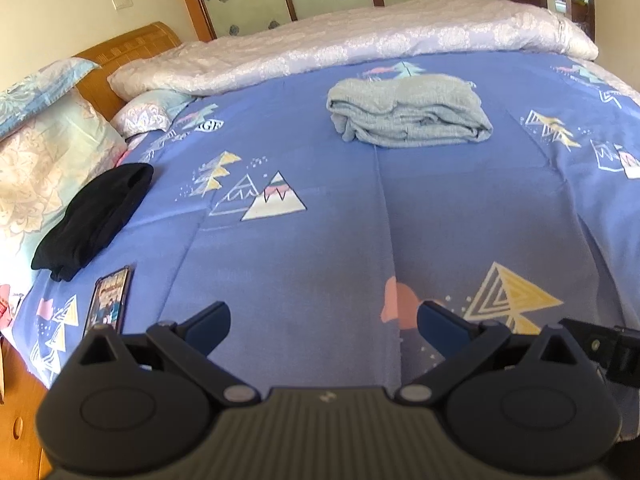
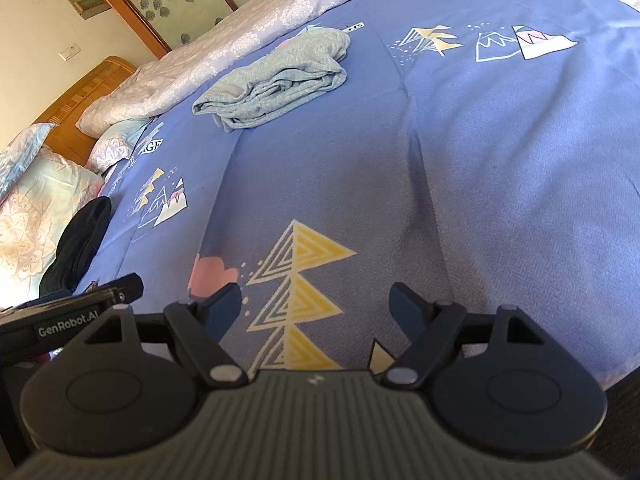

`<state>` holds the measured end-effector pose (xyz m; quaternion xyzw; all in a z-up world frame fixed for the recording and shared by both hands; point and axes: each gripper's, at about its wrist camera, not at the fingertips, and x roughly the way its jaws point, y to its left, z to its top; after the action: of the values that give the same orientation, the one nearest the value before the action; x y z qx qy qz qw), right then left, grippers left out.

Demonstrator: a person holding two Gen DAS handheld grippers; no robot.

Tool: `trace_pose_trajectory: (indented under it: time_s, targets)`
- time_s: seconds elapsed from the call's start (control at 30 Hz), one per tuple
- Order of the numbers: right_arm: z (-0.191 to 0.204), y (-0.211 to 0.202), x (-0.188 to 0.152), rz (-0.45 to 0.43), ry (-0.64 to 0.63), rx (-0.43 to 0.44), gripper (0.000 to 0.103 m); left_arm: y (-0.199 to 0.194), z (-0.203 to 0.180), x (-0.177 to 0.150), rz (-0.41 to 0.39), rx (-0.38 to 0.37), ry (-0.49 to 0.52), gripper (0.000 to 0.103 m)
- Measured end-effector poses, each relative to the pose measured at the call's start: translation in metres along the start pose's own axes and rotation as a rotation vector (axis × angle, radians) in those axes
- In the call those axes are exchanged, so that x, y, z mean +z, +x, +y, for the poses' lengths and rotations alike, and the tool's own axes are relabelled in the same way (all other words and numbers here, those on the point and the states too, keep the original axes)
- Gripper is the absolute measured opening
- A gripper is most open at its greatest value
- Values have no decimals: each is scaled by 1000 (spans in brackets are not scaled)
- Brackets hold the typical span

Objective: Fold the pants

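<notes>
The light grey-blue pants (image 1: 408, 110) lie folded in a compact stack on the blue patterned bedsheet (image 1: 340, 240), far ahead near the rolled quilt. They also show in the right wrist view (image 2: 276, 80), upper left of centre. My left gripper (image 1: 324, 322) is open and empty, low over the sheet near the bed's front edge, well short of the pants. My right gripper (image 2: 316, 306) is open and empty too, over the yellow triangle print. Part of the left gripper's body (image 2: 72, 312) shows at the left in the right wrist view.
A folded black garment (image 1: 94, 220) lies at the left by the pillows (image 1: 48, 160). A phone (image 1: 110, 300) lies on the sheet near it. A rolled white quilt (image 1: 360, 40) runs along the far side. The wooden headboard (image 1: 132, 44) stands at the left.
</notes>
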<state>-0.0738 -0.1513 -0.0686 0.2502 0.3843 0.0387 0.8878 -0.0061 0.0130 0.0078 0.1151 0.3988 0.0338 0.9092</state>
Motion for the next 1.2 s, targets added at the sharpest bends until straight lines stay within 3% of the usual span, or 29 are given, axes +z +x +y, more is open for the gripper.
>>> trace_pose_trajectory:
  time_s: [1.2]
  targets:
    - [-5, 1, -1, 9, 7, 3, 83, 11, -2, -8, 67, 15, 28, 103]
